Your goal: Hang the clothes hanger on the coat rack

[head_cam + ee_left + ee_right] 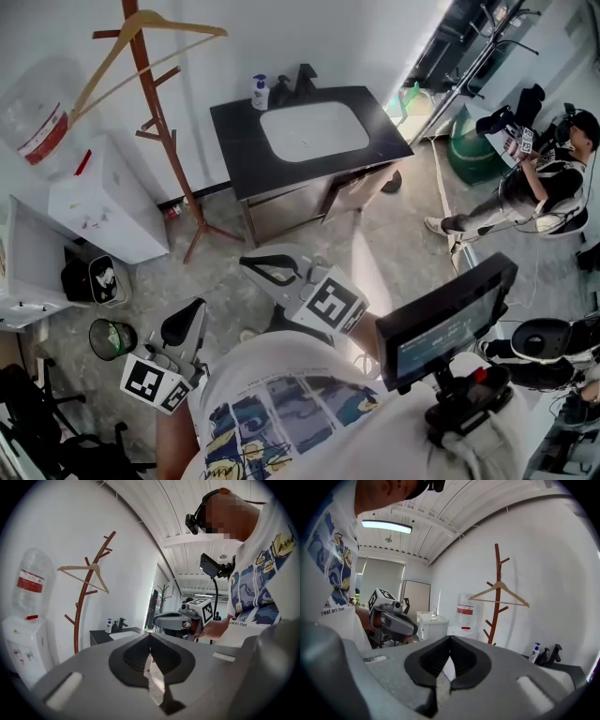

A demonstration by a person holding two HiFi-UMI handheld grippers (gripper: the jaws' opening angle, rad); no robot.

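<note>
Clothes hanger: hangs high on the coat rack. Nearest the person, left gripper and right gripper, fingers pressed together, holding nothing. Farther off, the rack stands by the wall, beside a washbasin.

A robotics lab staged like a home: sink, water dispenser, coat rack, bare concrete floor, seated person holding gear.

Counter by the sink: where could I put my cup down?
The black counter is bare in a strip left of the white basin, along its front edge, and on the right. The back edge is crowded by the soap bottle and faucet.
</note>
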